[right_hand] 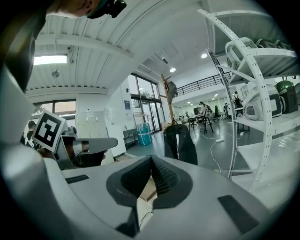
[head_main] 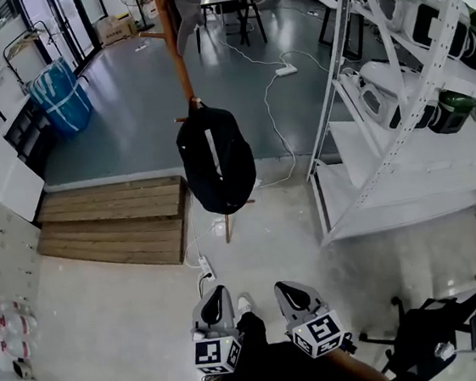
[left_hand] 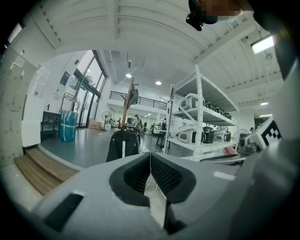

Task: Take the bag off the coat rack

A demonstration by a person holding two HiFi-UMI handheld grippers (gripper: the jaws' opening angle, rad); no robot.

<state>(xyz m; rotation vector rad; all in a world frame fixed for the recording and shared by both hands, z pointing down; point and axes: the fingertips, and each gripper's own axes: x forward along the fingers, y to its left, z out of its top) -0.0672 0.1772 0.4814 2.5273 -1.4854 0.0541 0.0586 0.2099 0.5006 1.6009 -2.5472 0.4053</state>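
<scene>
A black bag with a pale stripe hangs from a low peg of the wooden coat rack, over the edge of the pale floor. Both grippers are well short of it, side by side at the bottom of the head view. My left gripper and my right gripper are both shut with nothing between the jaws. The left gripper view has the bag ahead beyond its closed tips. Past the right gripper's closed tips, the bag hangs under the rack pole.
White metal shelving holding appliances stands close on the right. A wooden step platform lies left of the rack, with a power strip and cables on the floor. A blue bundle stands far left; a black chair is at bottom right.
</scene>
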